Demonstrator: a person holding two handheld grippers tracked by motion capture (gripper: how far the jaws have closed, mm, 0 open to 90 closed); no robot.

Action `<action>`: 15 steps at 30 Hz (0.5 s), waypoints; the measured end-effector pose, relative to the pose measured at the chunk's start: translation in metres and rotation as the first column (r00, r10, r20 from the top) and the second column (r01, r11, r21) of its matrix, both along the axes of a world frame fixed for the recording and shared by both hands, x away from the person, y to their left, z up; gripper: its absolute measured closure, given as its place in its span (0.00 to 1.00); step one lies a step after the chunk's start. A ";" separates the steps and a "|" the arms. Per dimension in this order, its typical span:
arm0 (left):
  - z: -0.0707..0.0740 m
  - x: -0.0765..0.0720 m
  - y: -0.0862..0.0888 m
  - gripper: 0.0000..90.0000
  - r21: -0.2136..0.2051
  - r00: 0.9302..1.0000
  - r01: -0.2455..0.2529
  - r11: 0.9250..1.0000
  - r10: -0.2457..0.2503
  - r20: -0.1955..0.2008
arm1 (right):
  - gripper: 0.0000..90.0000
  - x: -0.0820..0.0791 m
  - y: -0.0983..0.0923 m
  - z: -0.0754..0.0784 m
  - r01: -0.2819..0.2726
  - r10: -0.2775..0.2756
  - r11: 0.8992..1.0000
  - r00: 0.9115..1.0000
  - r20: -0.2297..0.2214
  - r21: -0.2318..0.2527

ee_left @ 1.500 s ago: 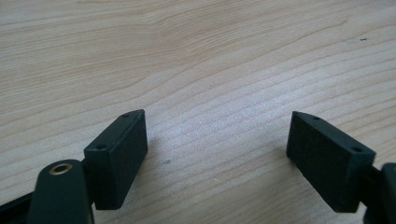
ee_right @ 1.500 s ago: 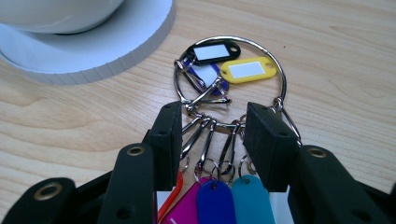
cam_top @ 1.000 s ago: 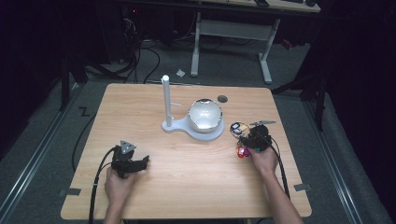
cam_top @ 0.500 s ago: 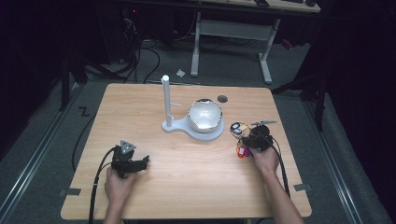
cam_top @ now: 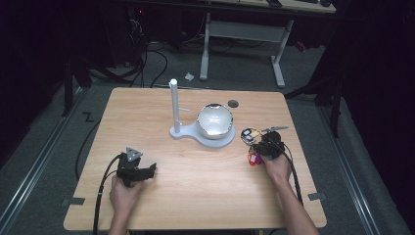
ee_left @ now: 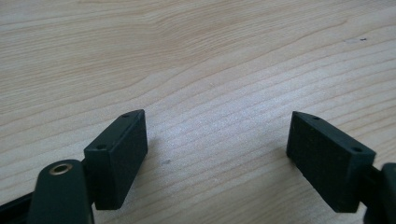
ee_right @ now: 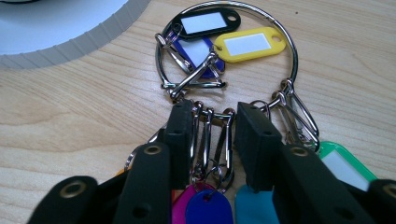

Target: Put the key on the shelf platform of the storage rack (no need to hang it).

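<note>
closing jaws of the right gripper straddle a metal key ring with coloured tags.

Two black handheld grippers, left gripper topped by grey three-cornered plate, right gripper, blocky screw-holed jaws, brass-ringed rivets, black trailing cables, bare forearms

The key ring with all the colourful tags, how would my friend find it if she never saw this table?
Start at the white stand with the shiny bowl in the middle of the wooden table. Just to its right lies a big metal ring, where the right tool has its jaws either side of some clips. It is the one bunch with colourful plastic tags, such as a yellow tag.
</note>
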State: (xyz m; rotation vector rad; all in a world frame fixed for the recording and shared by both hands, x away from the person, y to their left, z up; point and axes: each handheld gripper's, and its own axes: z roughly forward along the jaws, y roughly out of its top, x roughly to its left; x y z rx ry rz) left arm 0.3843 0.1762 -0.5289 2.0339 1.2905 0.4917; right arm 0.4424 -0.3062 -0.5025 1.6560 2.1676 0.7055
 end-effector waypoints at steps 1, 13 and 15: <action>0.000 0.000 0.000 0.23 0.000 1.000 0.000 1.000 0.000 0.000 | 0.73 0.000 0.000 0.000 0.000 0.000 1.000 1.000 0.000 0.000; 0.000 0.000 0.000 0.23 0.001 1.000 -0.001 1.000 0.001 0.000 | 0.76 0.000 0.001 0.000 -0.011 0.011 1.000 1.000 -0.015 0.019; 0.000 0.000 0.000 0.23 0.001 1.000 -0.001 1.000 0.001 0.000 | 0.78 0.000 0.001 0.000 -0.013 0.014 1.000 1.000 -0.017 0.022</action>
